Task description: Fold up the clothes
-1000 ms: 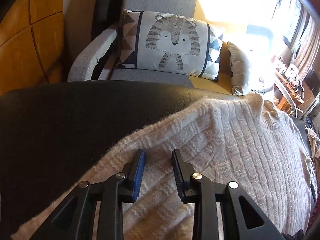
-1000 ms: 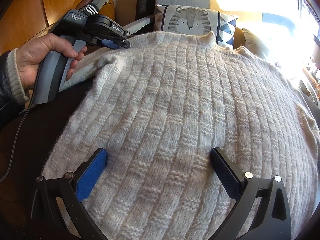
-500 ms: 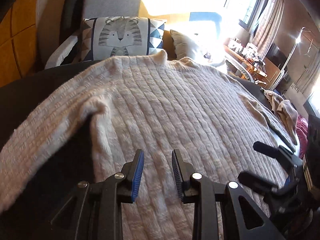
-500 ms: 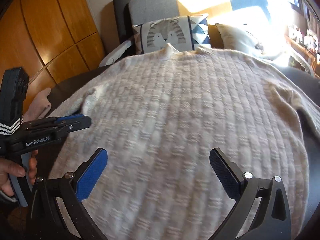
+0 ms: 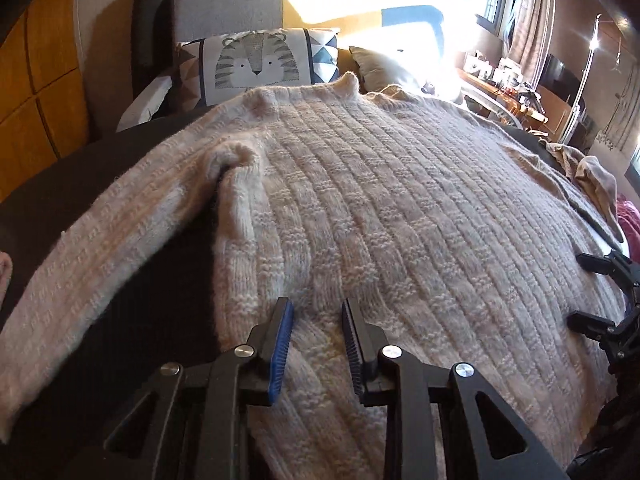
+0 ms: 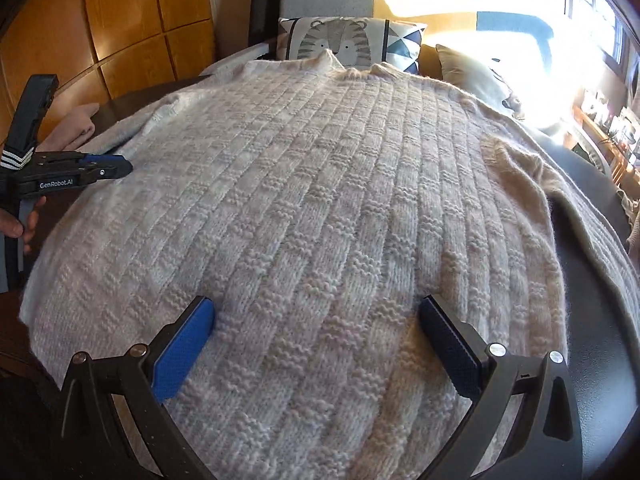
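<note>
Sunlit sofa cushions, one printed with a tiger (image 5: 256, 65), back a dark surface (image 5: 100, 168) where a cream knitted sweater (image 6: 320, 208) lies spread flat, sleeves out. Left tongs (image 5: 316, 316) hover over its hem, narrowly parted, gripping nothing; right tongs (image 6: 316, 316) stand wide open above the knit.

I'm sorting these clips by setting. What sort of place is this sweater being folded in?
Most likely a home living room: a grey armchair with a tiger cushion stands behind the dark table that bears the sweater, and curtained windows fill one side.
</note>
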Demonstrator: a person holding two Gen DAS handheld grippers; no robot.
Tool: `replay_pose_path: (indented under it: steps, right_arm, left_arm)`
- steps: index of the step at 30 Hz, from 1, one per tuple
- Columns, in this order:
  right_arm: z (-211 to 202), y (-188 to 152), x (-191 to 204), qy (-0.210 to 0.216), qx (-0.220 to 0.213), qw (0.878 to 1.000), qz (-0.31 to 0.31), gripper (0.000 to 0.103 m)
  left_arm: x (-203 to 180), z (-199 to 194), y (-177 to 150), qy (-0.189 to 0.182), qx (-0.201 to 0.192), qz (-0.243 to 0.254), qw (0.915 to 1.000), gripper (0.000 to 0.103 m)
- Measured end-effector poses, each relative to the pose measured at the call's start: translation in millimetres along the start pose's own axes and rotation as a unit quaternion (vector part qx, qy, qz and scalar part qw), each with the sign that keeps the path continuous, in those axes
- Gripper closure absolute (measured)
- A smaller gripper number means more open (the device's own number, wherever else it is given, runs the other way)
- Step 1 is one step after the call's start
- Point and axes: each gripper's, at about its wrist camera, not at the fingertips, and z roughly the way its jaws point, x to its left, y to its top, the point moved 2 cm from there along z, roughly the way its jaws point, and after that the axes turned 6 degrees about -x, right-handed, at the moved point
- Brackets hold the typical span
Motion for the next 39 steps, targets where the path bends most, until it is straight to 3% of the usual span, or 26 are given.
replay_pose_path:
  steps: [5, 8, 11, 13, 16, 24, 27, 30, 33, 35, 39]
  right_arm:
    - [-1.3, 7.4, -4.7, -0.01, 0.001, 1.0, 0.013, 0.0]
    - [-10.5, 10.4, -15.9, -0.04, -0.016, 0.998, 0.038, 0.0]
    - [-15.4, 5.9, -37.1, -0.06, -0.017, 0.996, 0.059, 0.0]
    - [-12.4, -1.8, -47.4, -0.048, -0.001, 0.996, 0.07, 0.0]
    - [-17.9, -8.5, -47.2, -0.033, -0.012, 0.997, 0.062, 0.0]
    - [-28.0, -14.6, -40.2, -0.001, -0.019, 0.999, 0.034, 0.0]
    - [-36.3, -1.0, -77.7, -0.015, -0.043, 0.997, 0.069, 0.0]
    - [-36.0, 22.1, -138.4, -0.059, -0.072, 0.989, 0.112, 0.0]
    - [-32.3, 45.7, -190.5, -0.112, -0.087, 0.983, 0.113, 0.0]
    - [-21.5, 55.1, -216.6, -0.133, -0.075, 0.984, 0.089, 0.0]
    - [1.1, 62.7, -248.6, -0.155, -0.042, 0.987, 0.023, 0.0]
  left_arm:
    - [-24.8, -26.1, -20.7, -0.06, 0.002, -0.006, 0.9982, 0.076]
    - [-36.5, -34.1, -39.9, -0.089, 0.003, -0.001, 0.996, 0.076]
    - [-30.7, -36.8, -49.0, -0.09, -0.013, -0.003, 0.9958, 0.076]
    - [-28.0, -36.3, -50.6, -0.088, -0.014, 0.001, 0.996, 0.076]
    - [-24.9, -35.4, -52.7, -0.084, -0.015, 0.008, 0.9963, 0.075]
    - [-16.8, -41.8, -51.2, -0.06, 0.02, -0.003, 0.998, 0.075]
    - [-25.9, -41.5, -38.9, -0.058, 0.037, 0.008, 0.9976, 0.075]
    - [-48.6, -34.4, -15.1, -0.079, 0.037, 0.025, 0.9959, 0.075]
    - [-96.4, -17.7, 15.5, -0.132, 0.024, 0.057, 0.9893, 0.075]
    - [-138.3, -6.0, 35.1, -0.179, 0.014, 0.081, 0.9804, 0.075]
    - [-232.1, 14.5, 60.0, -0.264, -0.005, 0.162, 0.9509, 0.075]
